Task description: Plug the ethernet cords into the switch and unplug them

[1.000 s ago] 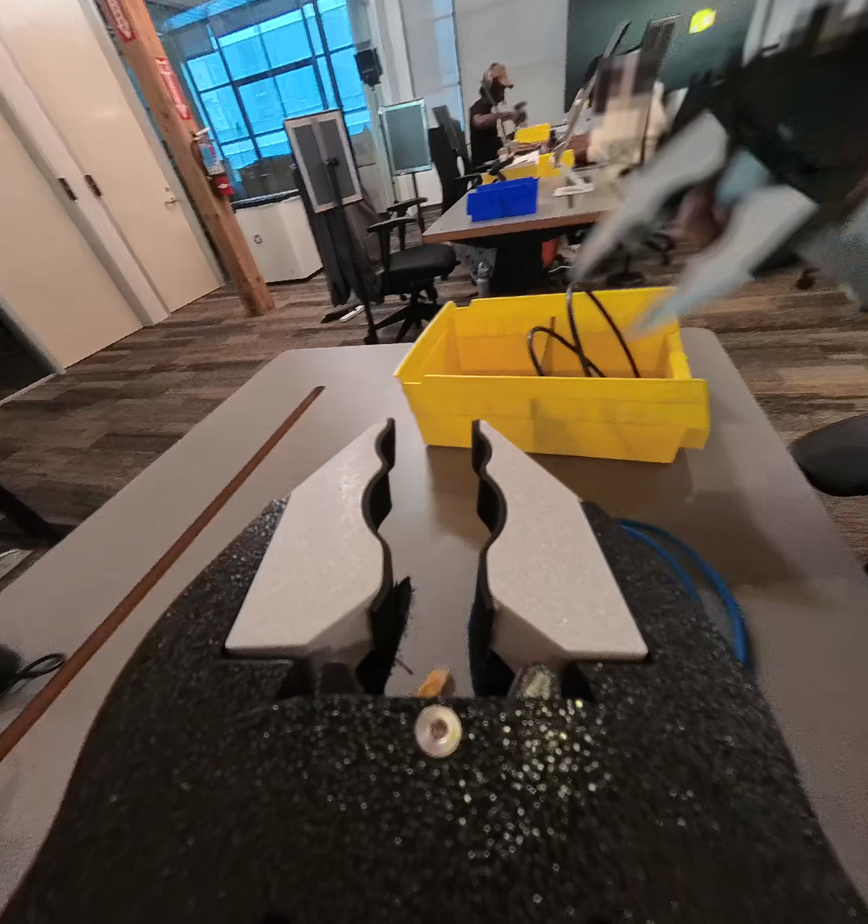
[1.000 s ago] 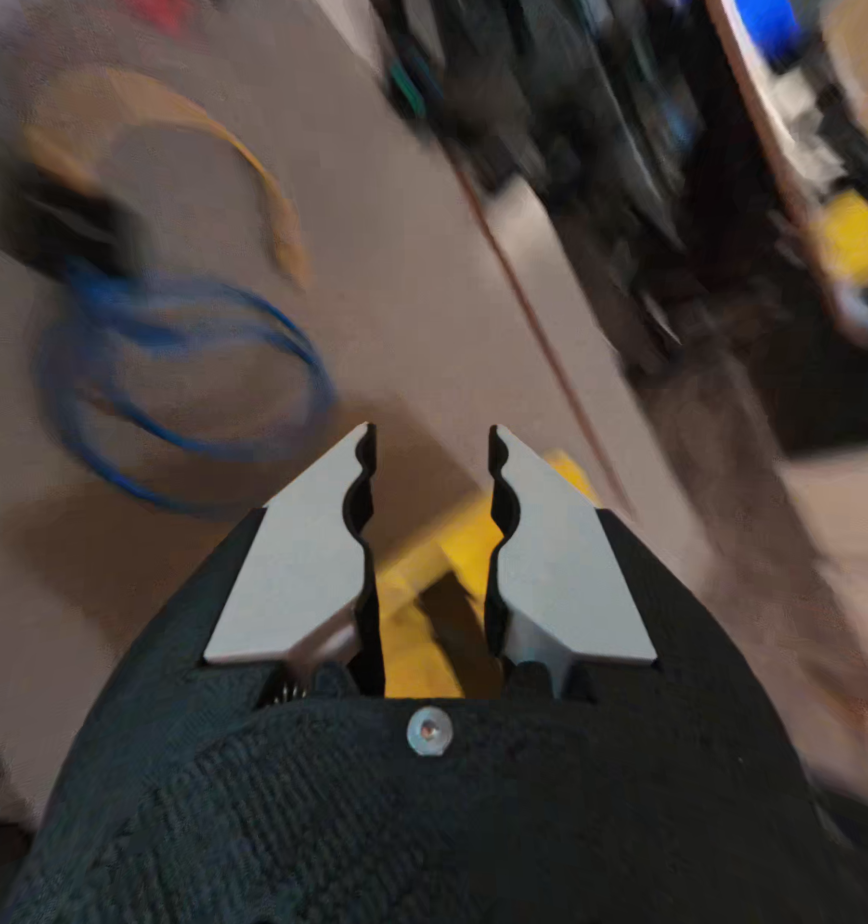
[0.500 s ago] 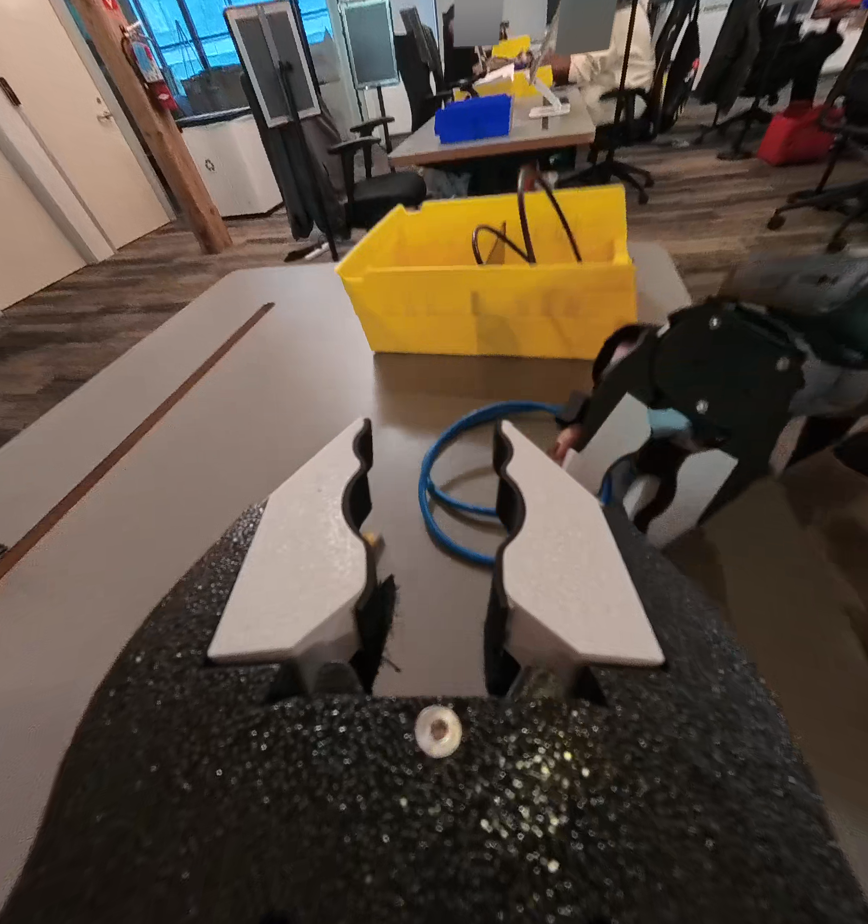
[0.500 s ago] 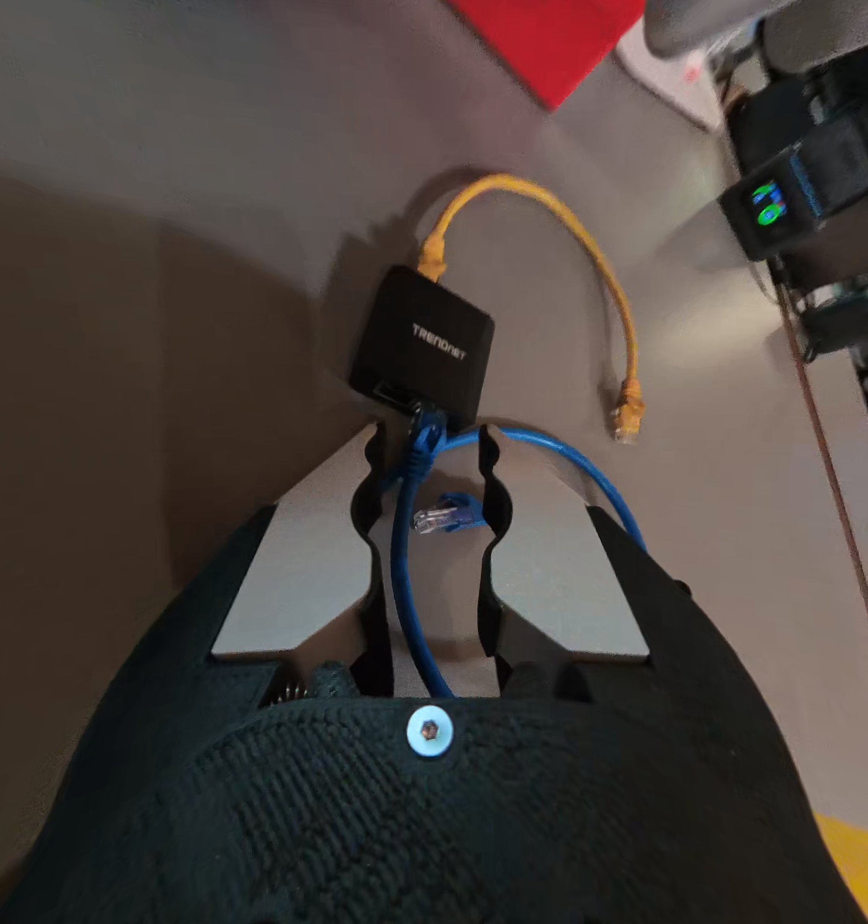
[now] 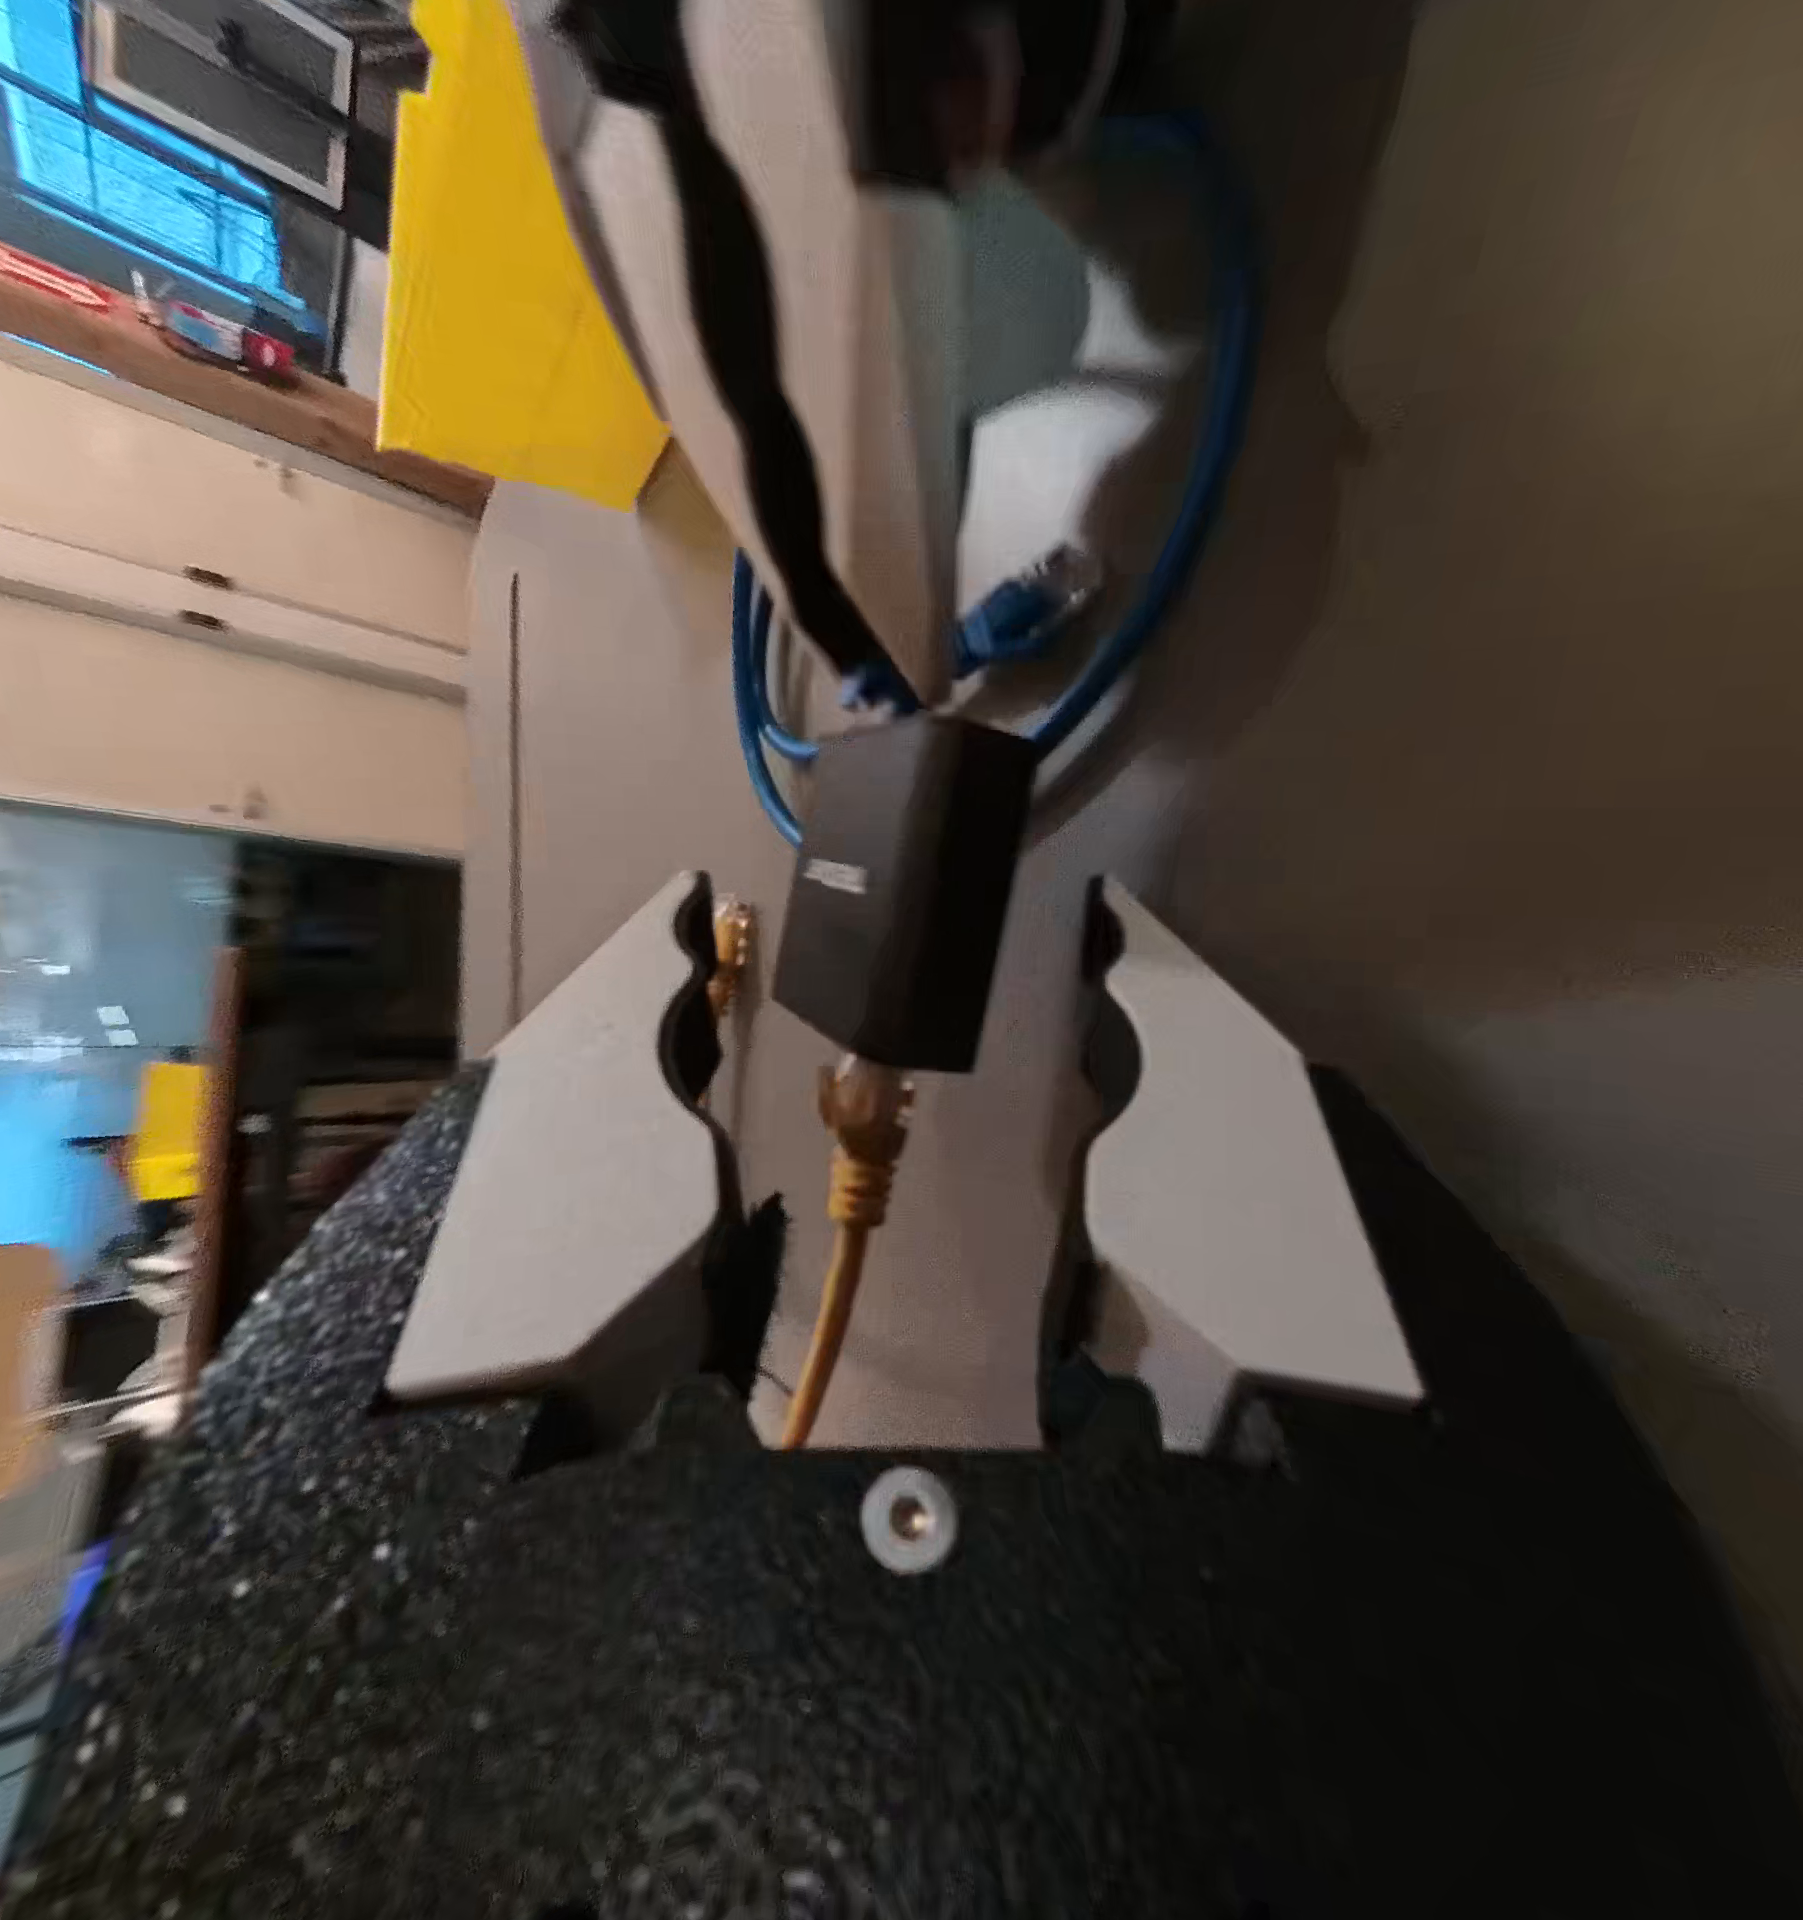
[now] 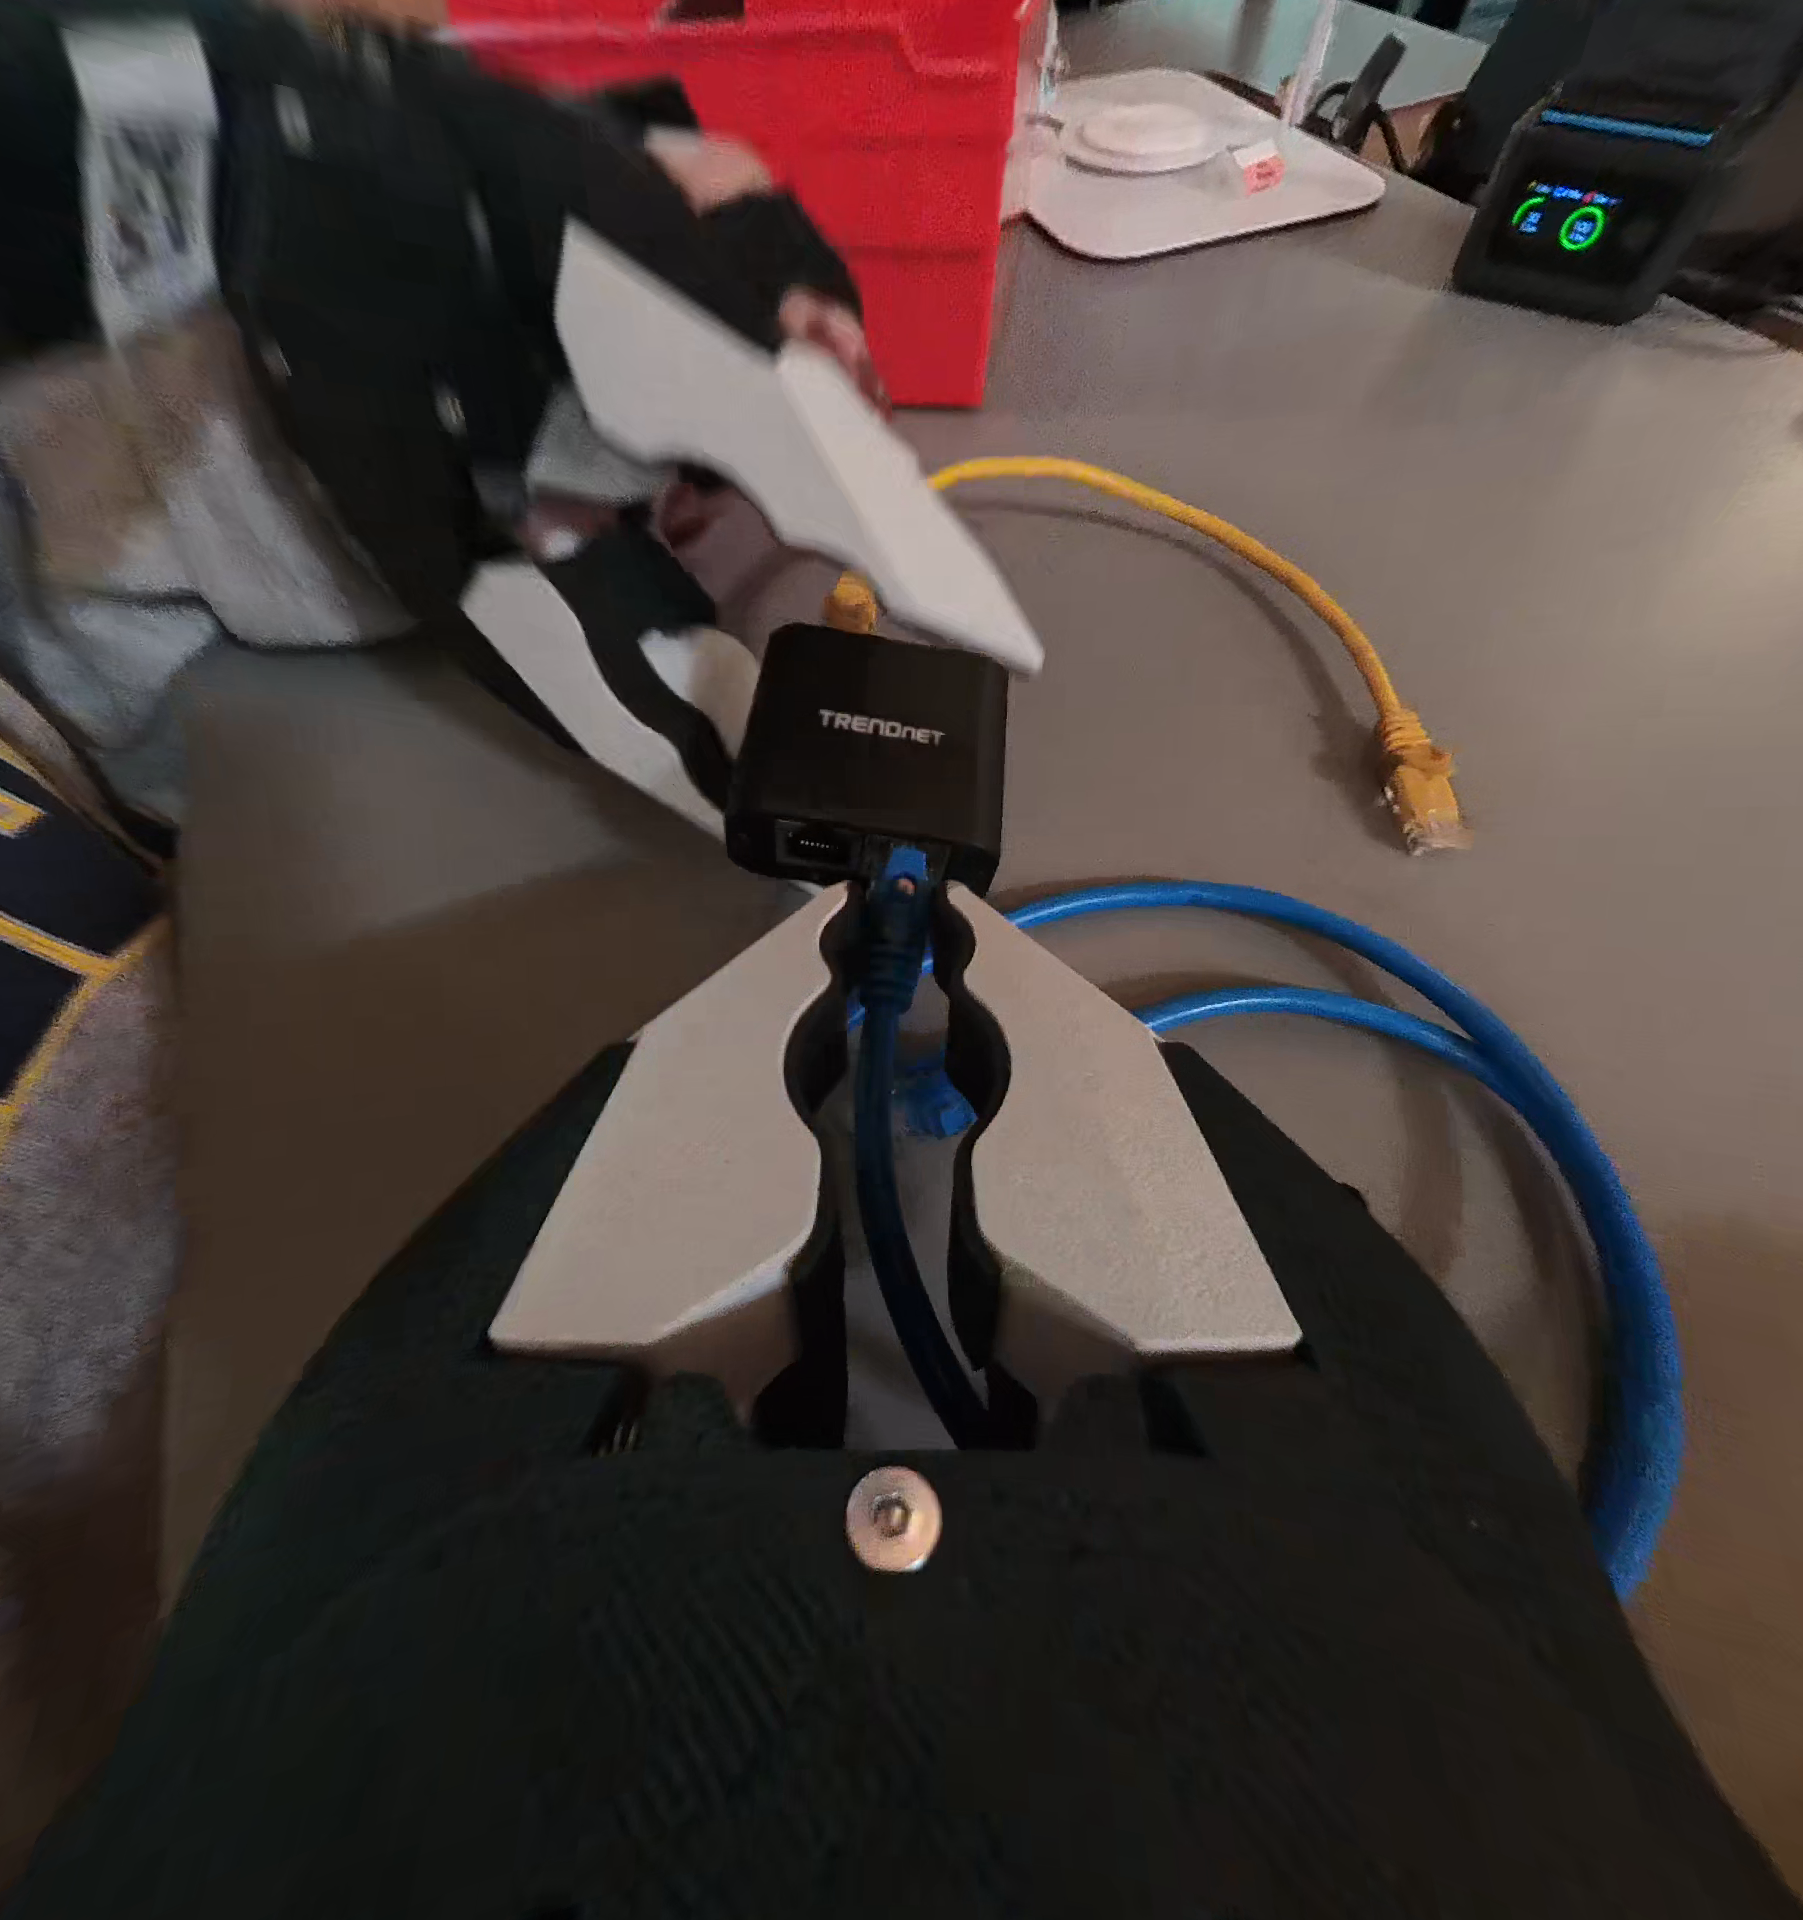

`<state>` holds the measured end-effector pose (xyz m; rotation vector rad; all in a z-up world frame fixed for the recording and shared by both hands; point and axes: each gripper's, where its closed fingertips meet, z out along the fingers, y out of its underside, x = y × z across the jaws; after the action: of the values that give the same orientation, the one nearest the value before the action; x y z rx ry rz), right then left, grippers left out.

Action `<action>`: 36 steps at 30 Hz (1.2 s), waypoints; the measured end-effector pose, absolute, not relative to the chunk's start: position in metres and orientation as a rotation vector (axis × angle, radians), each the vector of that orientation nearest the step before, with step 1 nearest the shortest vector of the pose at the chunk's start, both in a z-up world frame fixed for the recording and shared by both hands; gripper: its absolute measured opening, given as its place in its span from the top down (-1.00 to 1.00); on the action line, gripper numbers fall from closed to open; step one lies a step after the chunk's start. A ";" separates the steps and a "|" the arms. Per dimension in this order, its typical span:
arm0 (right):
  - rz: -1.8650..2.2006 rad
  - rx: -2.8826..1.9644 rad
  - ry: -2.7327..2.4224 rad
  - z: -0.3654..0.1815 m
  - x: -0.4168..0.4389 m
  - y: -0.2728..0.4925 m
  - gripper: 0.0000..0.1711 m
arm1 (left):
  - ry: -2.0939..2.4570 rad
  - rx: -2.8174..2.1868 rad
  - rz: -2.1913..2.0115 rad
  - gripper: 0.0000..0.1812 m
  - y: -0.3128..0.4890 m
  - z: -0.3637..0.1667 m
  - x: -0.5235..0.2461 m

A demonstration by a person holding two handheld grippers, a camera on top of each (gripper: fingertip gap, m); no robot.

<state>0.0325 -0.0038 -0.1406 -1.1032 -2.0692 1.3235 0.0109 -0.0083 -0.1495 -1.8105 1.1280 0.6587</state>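
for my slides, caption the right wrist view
Right gripper closed on blue plug in the switch.

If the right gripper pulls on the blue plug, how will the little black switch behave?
The switch looks small and light, and nothing grips it, since the left gripper stands open around it, so it would probably slide along the smooth table. The blue cable and yellow cable lie in loose curves, so they look floppy and would hardly anchor it.

Black switch (image 6: pixel 876 748), blue cord (image 6: pixel 1499 1070), yellow cord (image 6: pixel 1281 592), red bin (image 6: pixel 876 156), grey table (image 6: pixel 1499 520).
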 end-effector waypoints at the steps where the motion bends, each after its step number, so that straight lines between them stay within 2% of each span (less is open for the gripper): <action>1: 1.375 -1.122 -2.058 -0.138 0.033 -0.004 0.88 | 1.148 -1.790 0.721 0.38 -0.006 -0.152 0.010; 4: 1.430 -1.130 -2.043 -0.135 0.035 -0.004 0.87 | 1.111 -1.720 0.846 0.71 0.000 -0.144 0.007; 5: 1.430 -1.107 -1.987 -0.129 0.032 -0.002 0.87 | 1.114 -1.741 0.821 0.73 0.000 -0.147 0.008; 9: 1.242 -0.885 -1.834 -0.112 0.032 0.007 0.62 | 1.077 -1.904 0.704 0.74 -0.001 -0.165 0.007; 12: 0.932 -0.697 -1.954 -0.128 0.036 0.001 0.56 | 1.029 -1.937 0.619 0.74 -0.002 -0.166 0.009; 19: 0.512 -0.515 -2.015 -0.153 0.032 0.006 0.84 | 0.964 -1.958 0.455 0.74 -0.004 -0.165 0.012; 36: 0.610 -0.547 -1.981 -0.157 0.031 -0.001 0.84 | 1.004 -1.897 0.483 0.75 -0.004 -0.162 0.020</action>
<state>0.0305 -0.0008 -0.1575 -0.5467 -1.9814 0.6096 0.0199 -0.0041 -0.1623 -1.8968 1.0038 0.4826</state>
